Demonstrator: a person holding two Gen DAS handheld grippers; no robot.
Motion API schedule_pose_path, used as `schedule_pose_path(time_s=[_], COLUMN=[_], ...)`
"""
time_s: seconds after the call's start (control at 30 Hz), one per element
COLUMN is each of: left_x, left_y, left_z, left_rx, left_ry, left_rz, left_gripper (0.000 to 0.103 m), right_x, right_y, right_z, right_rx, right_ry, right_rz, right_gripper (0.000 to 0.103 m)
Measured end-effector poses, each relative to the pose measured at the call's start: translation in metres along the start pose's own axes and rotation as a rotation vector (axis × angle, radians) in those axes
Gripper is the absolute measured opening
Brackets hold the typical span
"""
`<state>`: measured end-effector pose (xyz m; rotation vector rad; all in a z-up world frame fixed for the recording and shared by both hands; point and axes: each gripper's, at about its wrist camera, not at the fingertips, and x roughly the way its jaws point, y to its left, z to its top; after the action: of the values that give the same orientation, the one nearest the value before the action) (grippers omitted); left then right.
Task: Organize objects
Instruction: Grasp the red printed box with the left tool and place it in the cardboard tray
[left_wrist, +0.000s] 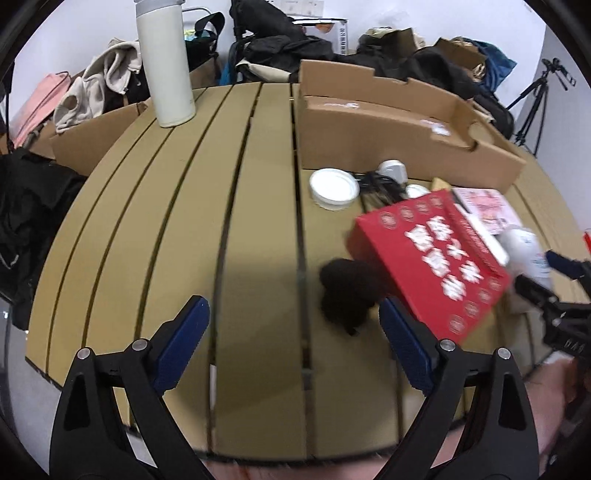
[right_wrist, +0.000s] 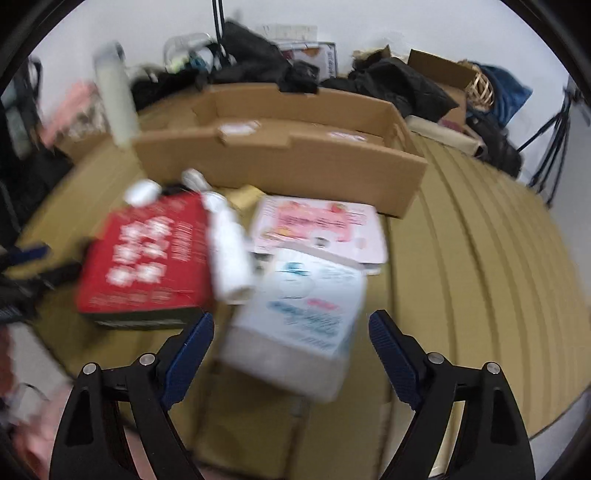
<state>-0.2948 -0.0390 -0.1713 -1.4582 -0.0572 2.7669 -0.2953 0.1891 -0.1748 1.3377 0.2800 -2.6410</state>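
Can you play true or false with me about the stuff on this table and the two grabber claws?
1. The red box lies on the table. True.
2. The tall white bottle is tipped over. False: it stands upright.
3. The left gripper is squeezing the red box. False: it is open, holding nothing.
4. The right gripper is open. True.
5. The cardboard tray is full of toys. False: no toys show inside.
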Motion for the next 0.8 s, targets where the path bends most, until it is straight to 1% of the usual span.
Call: schedule_pose_path(time_s=[0.03,0.1,0.13,0.17,0.23,0.27,0.3,0.33,0.4,0.43,0.47,0.5,0.53,0.57,0.6,0.63,0.67,0.73,0.8], left_x=[0.005,0.012,0.013,0.012,0.004,-0.002,-0.012,-0.017,-0.025,-0.027,-0.028,-0.029,-0.028,-0.025,-0.022,-0.016,-0.010,0.002,0.001], left_y=[0.002,0.007,0.010,0.012,0.014,0.013,0.012,0.010,0.004,-0.001,-0.005,-0.014,-0.020,-0.027,-0.031,-0.034,-0.035,-0.034,-0.034], left_z=[0.001,0.003,0.004,0.005,0.007,0.007,0.006,0.004,-0.003,-0.007,-0.009,-0.011,-0.013,-0.014,-0.014,-0.016,-0.016,-0.019,-0.024], left_rx=[-0.001,-0.017,-0.031,-0.046,-0.061,-0.062,-0.071,-0.086,-0.116,-0.121,-0.117,-0.096,-0.080,-0.062,-0.054,-0.053,-0.062,-0.107,-0.139], left_ry=[-0.001,0.015,0.016,0.015,-0.003,-0.019,-0.039,-0.041,-0.017,-0.004,0.002,0.002,-0.003,-0.007,-0.005,0.006,0.023,0.071,0.101], left_rz=[0.009,0.025,0.018,0.016,0.047,0.052,0.039,0.017,-0.072,-0.120,-0.163,-0.214,-0.234,-0.258,-0.274,-0.298,-0.304,-0.345,-0.366], left_gripper=[0.094,0.094,0.094,0.094,0.092,0.092,0.092,0.092,0.091,0.091,0.091,0.090,0.089,0.084,0.082,0.077,0.072,0.055,0.040], right_x=[0.001,-0.001,-0.002,-0.006,-0.021,-0.031,-0.040,-0.044,-0.044,-0.041,-0.035,-0.029,-0.022,-0.011,0.005,0.012,0.023,0.026,0.024], right_y=[-0.006,-0.025,-0.028,-0.030,-0.027,-0.022,-0.015,-0.007,0.010,0.016,0.027,0.034,0.042,0.045,0.047,0.047,0.044,0.038,0.030], right_z=[0.001,-0.001,-0.001,-0.003,-0.005,-0.006,-0.006,-0.004,0.003,0.006,0.012,0.015,0.017,0.020,0.025,0.025,0.027,0.027,0.023], right_rx=[0.016,0.088,0.098,0.103,0.098,0.085,0.066,0.054,0.034,0.024,0.001,-0.015,-0.027,-0.023,-0.004,0.004,0.030,0.082,0.126], right_ry=[-0.005,-0.010,-0.013,-0.026,-0.075,-0.111,-0.147,-0.164,-0.150,-0.141,-0.137,-0.137,-0.126,-0.098,-0.051,-0.026,-0.013,-0.006,0.009], right_rz=[-0.010,-0.095,-0.117,-0.123,-0.107,-0.087,-0.041,0.016,0.187,0.233,0.256,0.249,0.254,0.283,0.325,0.337,0.378,0.423,0.446], right_gripper=[0.089,0.089,0.089,0.089,0.089,0.089,0.089,0.089,0.089,0.088,0.084,0.078,0.066,0.057,0.055,0.048,0.049,0.045,0.035])
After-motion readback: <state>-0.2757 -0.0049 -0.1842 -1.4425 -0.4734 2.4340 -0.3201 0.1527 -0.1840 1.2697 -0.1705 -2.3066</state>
